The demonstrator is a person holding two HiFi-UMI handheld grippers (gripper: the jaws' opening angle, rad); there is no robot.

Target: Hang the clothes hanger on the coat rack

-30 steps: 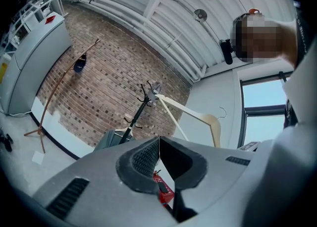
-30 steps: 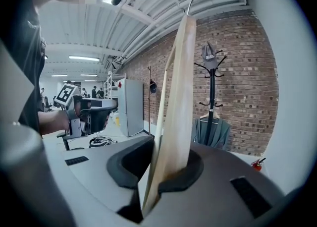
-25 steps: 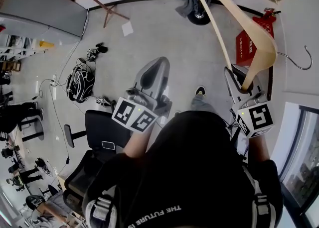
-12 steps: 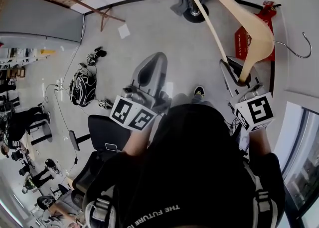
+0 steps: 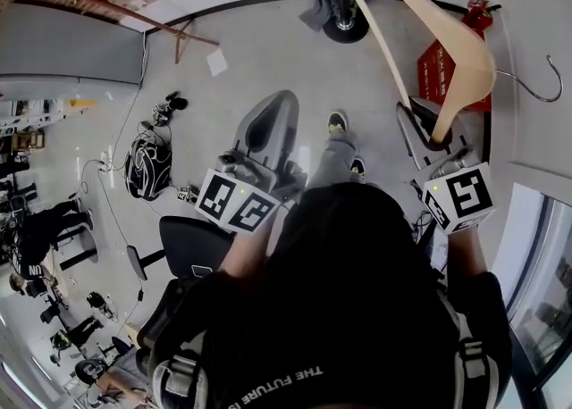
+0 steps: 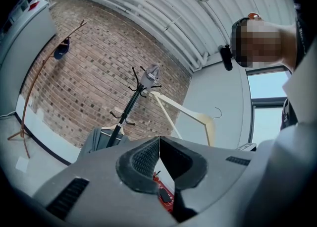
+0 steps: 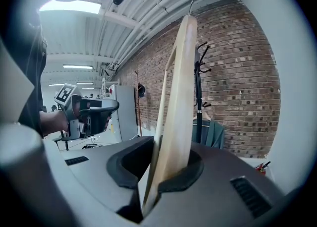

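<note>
The right claw (image 7: 164, 171) is clenched on one arm of the wooden clothes hanger (image 7: 181, 97), which points upward. The left claw (image 6: 158, 142) is closed on nothing. The coat rack (image 6: 130, 104) stands by the brick wall (image 6: 84, 72).

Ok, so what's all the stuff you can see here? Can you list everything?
clothes hanger: one, pale wood with a metal hook, clamped in the right gripper
coat rack: one, black, standing by the brick wall
jacket: one, grey-green, hanging on the coat rack
red box: one, red, on the floor at the right
office chair: one, black, on the floor at the left
bag: one, black, on the floor beyond the chair
paper sheet: one, white, on the floor farther off
left gripper: one, grey, jaws shut, empty
right gripper: one, grey, jaws shut on the clothes hanger
</note>
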